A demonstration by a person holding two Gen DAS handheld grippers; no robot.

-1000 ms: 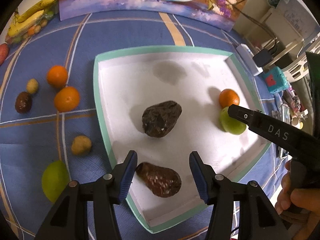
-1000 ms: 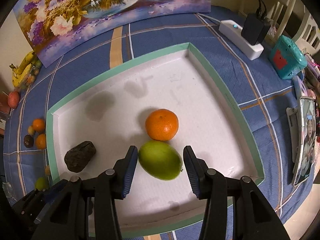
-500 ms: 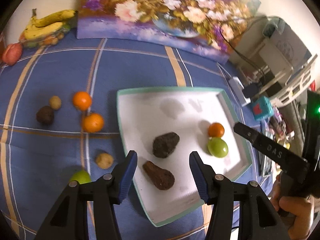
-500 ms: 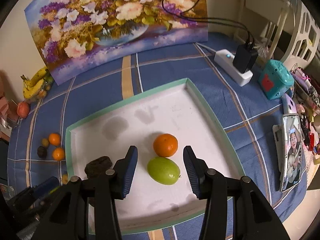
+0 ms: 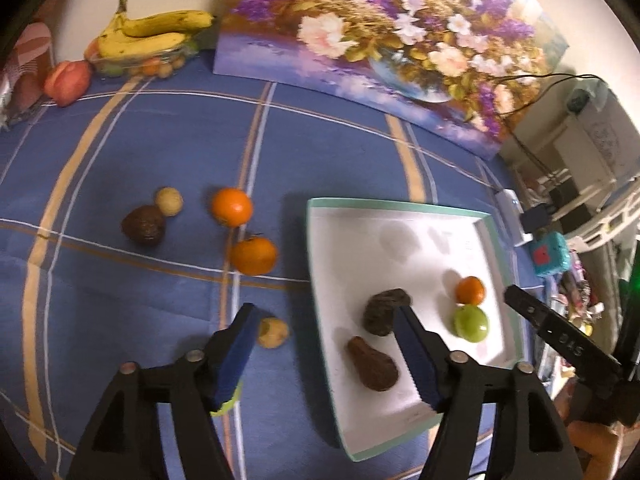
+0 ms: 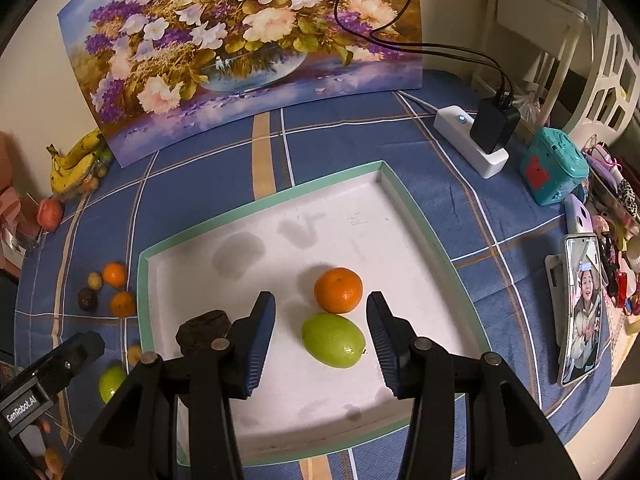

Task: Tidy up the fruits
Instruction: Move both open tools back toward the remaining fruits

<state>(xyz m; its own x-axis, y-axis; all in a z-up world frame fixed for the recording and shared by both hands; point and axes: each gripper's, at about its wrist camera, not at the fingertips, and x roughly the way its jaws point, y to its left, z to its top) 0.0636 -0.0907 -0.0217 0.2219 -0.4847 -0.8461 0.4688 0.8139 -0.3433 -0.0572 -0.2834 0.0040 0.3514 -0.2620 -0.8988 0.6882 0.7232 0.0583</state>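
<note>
Fruit half sorted, both grippers empty above the tabletop.

The tray (image 6: 416,216) holds an orange (image 6: 338,290), a lime (image 6: 333,339) and two dark fruits, paired by kind (it seems); more wait on the cloth. The left gripper (image 5: 324,348) has just been opening, jaws released, nothing between; its finger hides another lime. The right gripper (image 6: 320,344) hangs unclenched.

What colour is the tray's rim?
Mint green, around a white tray; clearest in the right wrist view.
</note>
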